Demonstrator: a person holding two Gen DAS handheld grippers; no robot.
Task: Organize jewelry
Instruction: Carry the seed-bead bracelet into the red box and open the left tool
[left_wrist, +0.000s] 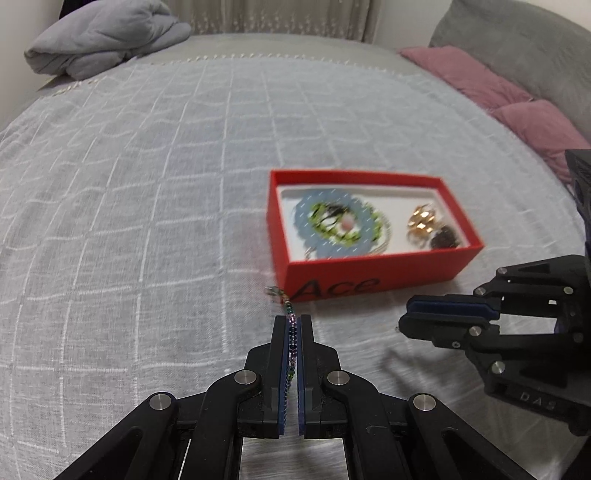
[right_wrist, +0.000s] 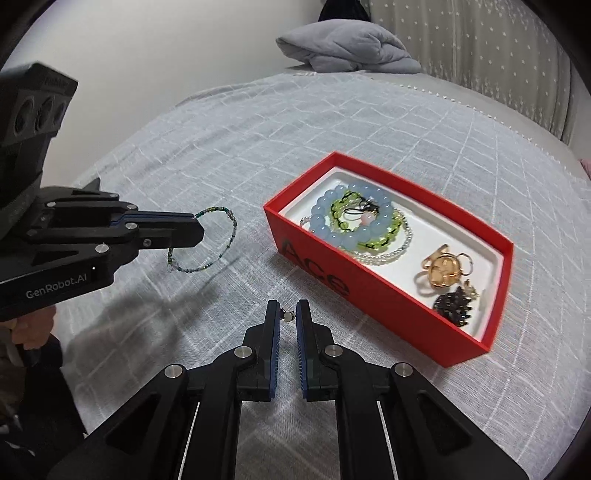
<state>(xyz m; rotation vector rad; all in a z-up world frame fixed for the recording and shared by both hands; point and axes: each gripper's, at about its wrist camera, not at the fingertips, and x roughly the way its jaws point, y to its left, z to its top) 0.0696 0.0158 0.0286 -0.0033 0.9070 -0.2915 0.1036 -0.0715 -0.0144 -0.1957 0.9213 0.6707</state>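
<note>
My left gripper (left_wrist: 294, 318) is shut on a thin bracelet of small coloured beads (left_wrist: 291, 334), whose clasp end pokes out past the fingertips. In the right wrist view the left gripper (right_wrist: 199, 229) holds that bracelet (right_wrist: 229, 236) as a hanging loop above the bedspread. Just before the red box's near wall, my right gripper (right_wrist: 287, 306) pinches a tiny silver piece of jewelry (right_wrist: 289, 316) between its narrow tips. It also shows as the right gripper (left_wrist: 405, 315) in the left wrist view. The open red box (right_wrist: 314, 258) (left_wrist: 369, 271) holds a blue bead bracelet (right_wrist: 332, 218), a green one, a gold ring (right_wrist: 441, 275) and a dark ornament (right_wrist: 456, 306).
Everything rests on a bed with a grey bedspread with a white grid (left_wrist: 147, 221). A folded grey blanket (left_wrist: 107, 37) lies at the far end. Pink pillows (left_wrist: 498, 96) and a grey headboard (left_wrist: 524, 48) line the right side. A person's hand (right_wrist: 29, 328) holds the left gripper.
</note>
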